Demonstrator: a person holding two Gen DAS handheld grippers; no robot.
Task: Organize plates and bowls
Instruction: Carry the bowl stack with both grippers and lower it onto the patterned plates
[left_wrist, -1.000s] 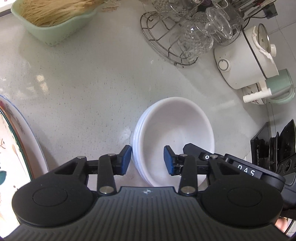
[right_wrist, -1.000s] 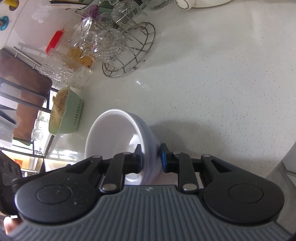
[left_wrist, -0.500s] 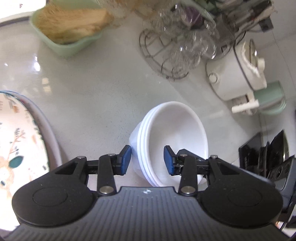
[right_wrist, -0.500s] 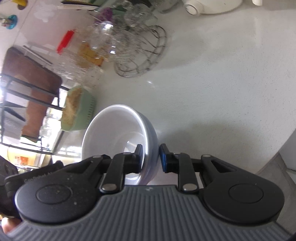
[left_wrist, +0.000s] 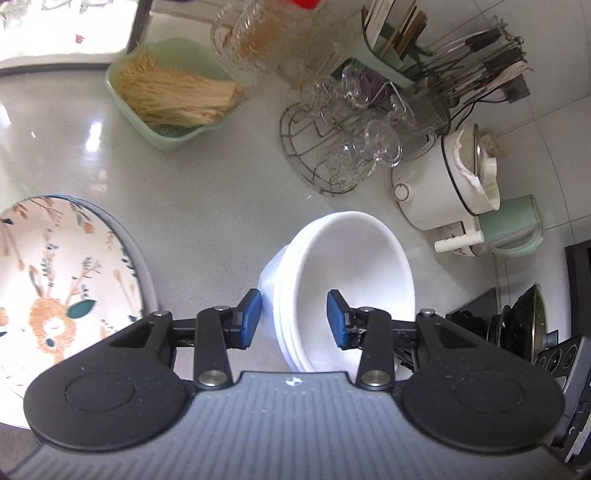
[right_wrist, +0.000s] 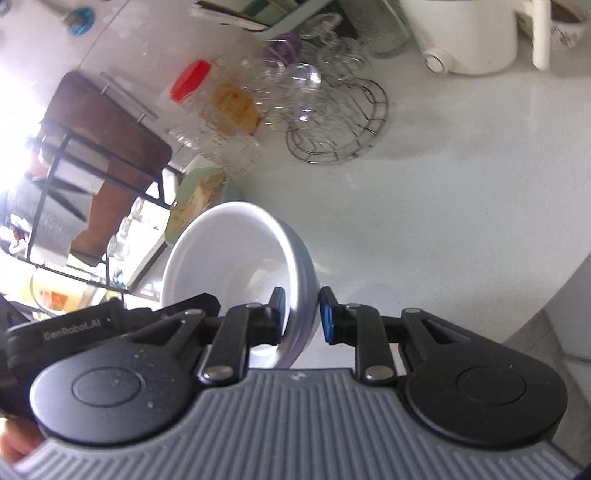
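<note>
A stack of white bowls (left_wrist: 354, 273) hangs tilted above the pale counter (left_wrist: 207, 206), held from two sides. My left gripper (left_wrist: 293, 320) is shut on its near rim, one blue pad against the outer wall and the other inside the top bowl. In the right wrist view the same stack of bowls (right_wrist: 236, 258) is pinched at its rim by my right gripper (right_wrist: 302, 314), which is shut on it. The left gripper's black body (right_wrist: 74, 328) shows at the lower left there. A large plate with a deer pattern (left_wrist: 55, 280) lies on the counter to the left.
At the back stand a green basket of dry noodles (left_wrist: 173, 96), a wire rack of glass cups (left_wrist: 340, 147), a white cooker (left_wrist: 443, 184), a green kettle (left_wrist: 513, 225) and a utensil holder (left_wrist: 391, 40). Dark pans (left_wrist: 524, 325) sit at the right edge.
Both grippers have risen with the bowl stack held between them. The counter looks farther away, and more of the deer plate and the back clutter has come into view.
</note>
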